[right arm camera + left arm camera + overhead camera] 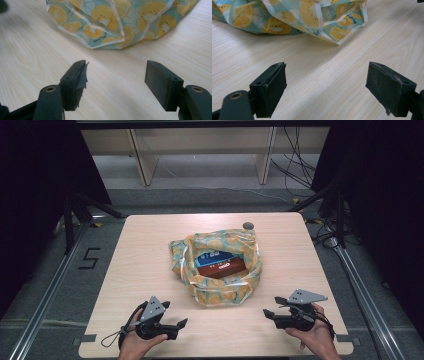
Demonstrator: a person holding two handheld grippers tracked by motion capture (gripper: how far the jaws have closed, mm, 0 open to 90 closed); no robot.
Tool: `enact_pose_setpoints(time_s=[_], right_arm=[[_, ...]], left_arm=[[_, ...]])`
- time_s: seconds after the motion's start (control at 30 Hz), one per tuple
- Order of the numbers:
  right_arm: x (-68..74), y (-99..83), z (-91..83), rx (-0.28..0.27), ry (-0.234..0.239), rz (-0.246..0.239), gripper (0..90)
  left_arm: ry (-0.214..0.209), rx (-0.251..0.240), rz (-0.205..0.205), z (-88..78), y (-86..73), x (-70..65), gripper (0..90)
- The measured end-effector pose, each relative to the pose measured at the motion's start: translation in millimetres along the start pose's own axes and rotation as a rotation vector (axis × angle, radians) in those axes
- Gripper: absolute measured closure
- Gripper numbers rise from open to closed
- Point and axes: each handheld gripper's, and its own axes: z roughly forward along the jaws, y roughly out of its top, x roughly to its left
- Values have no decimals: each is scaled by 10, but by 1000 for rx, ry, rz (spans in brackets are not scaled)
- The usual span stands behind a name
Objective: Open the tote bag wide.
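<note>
- At the near edge of the table [150, 245], the person's two hands come in from the bottom of the high view, each holding a gripper low over the wood.
- On the person's left, the left gripper [179, 324] points inward and slightly forward; in the left gripper view its jaws stand wide apart with only bare tabletop between them, gripping nothing.
- On the person's right, the right gripper [268, 313] points inward toward the left one, a grey three-cornered plate on top; its jaws also stand wide apart and hold nothing (a scrap of torn padding sticks out from one pad [80, 77] in the right gripper view).
- Between and beyond the two grippers, near the middle of the table, sits the bag [220, 270], a soft fruit-print one in teal and yellow with pale edging, its mouth gaping upward.
- Both gripper views show the bag's lower folds [287, 20] resting on the wood ahead of the jaws, apart from the pads.
- Inside the bag lie two flat packets: a brown packet [222, 268] nearer, and a blue packet [215, 256] just behind it, touching.
- Farther back, just beyond the bag's far corner, a small round dark object [248, 225] sits on the table.
- Beyond the table's far edge lie grey floor, pale wooden legs and loose cables.
</note>
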Motion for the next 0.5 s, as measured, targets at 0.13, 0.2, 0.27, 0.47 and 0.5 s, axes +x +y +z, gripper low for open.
enact_pose_setpoints(time_s=[0.13,0.2,0.27,0.47,0.5], right_arm=[[6,-4,9,14,19,14,347],[-1,-7,17,15,12,0,347],[0,-8,18,13,0,-6,347],[-3,-12,26,14,2,0,347],[-4,-12,27,21,7,1,347]], left_arm=[[3,1,-30,5,-5,-15,155],[4,2,-26,7,-6,-15,155],[-1,4,-3,7,-3,-3,155],[4,11,-19,15,-11,-2,155],[3,6,-11,19,-11,10,155]])
